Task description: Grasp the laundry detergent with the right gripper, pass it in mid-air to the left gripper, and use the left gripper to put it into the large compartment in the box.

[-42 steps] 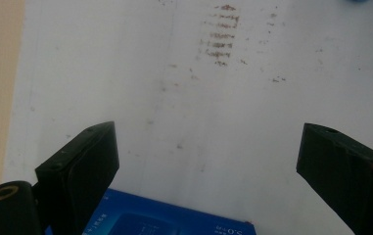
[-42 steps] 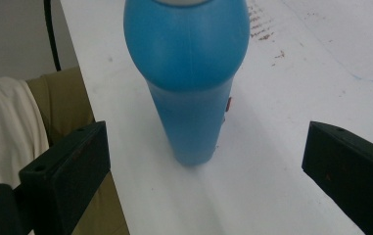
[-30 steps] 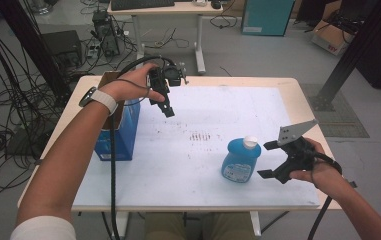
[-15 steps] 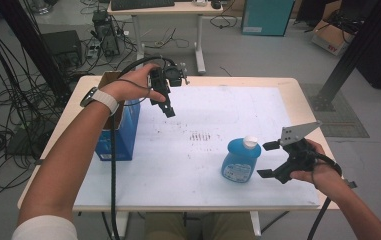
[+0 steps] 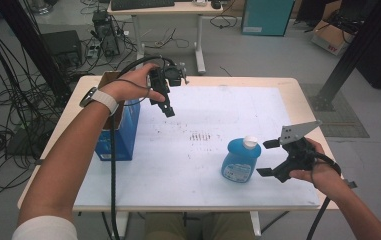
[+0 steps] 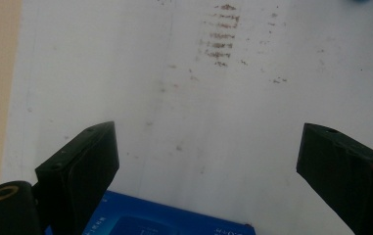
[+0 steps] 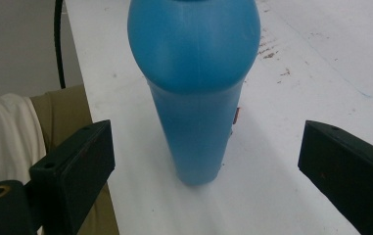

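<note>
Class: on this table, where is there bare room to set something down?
Free: the white mat between the blue box and blue bottle, and its far right corner. Crowded: near right, where the open right gripper faces the bottle.

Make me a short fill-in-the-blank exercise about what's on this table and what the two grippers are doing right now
1. The bottle standing on the table is ____ in colour.
2. The right gripper has its jaws ____ beside the bottle.
3. The left gripper hangs above the table with ____ between its jaws.
4. The blue box stands near the table's ____ edge in the high view.

Missing words: blue; open; nothing; left
</note>
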Available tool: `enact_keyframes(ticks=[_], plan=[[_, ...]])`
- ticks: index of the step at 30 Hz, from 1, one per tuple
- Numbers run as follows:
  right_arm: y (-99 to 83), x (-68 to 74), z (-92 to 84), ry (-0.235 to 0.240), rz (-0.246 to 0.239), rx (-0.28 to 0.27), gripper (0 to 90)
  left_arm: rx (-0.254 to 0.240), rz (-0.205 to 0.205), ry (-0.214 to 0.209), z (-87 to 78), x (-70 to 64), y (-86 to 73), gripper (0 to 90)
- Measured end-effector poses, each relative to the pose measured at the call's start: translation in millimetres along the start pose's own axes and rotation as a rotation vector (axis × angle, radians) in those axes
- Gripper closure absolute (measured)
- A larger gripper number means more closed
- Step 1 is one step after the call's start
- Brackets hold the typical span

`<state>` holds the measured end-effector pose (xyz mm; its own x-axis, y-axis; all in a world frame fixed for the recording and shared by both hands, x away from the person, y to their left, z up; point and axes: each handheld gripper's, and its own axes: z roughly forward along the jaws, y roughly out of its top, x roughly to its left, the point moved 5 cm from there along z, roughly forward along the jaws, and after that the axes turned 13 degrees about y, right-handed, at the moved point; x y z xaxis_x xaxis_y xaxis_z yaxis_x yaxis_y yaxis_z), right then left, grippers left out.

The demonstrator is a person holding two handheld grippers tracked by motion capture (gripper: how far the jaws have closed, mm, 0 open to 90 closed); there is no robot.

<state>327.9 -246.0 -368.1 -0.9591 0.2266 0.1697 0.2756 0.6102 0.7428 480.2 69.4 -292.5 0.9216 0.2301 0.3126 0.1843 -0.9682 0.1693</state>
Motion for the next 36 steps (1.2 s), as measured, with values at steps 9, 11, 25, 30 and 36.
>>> enact_keyframes(ticks=[9,11,25,30,36], plan=[[0.2,0.3,1.3,0.008,0.0,-0.006,6.2,-0.002,-0.007,0.0,1.2,-0.2,0.0,9.0],[0.5,-0.3,1.0,0.006,-0.007,-0.003,6.2,0.001,-0.004,0.001,1.1,0.3,-0.4,9.0],[1.8,0.7,-0.1,0.006,-0.006,-0.015,6.1,0.001,-0.007,0.0,1.4,0.5,-0.3,9.0],[2.3,0.6,-0.9,0.006,-0.007,-0.022,6.1,-0.005,-0.028,-0.003,1.7,-0.3,-0.2,9.0],[2.3,0.6,-0.8,0.003,-0.008,-0.025,6.1,-0.008,-0.03,0.003,2.1,-0.5,-0.1,9.0]])
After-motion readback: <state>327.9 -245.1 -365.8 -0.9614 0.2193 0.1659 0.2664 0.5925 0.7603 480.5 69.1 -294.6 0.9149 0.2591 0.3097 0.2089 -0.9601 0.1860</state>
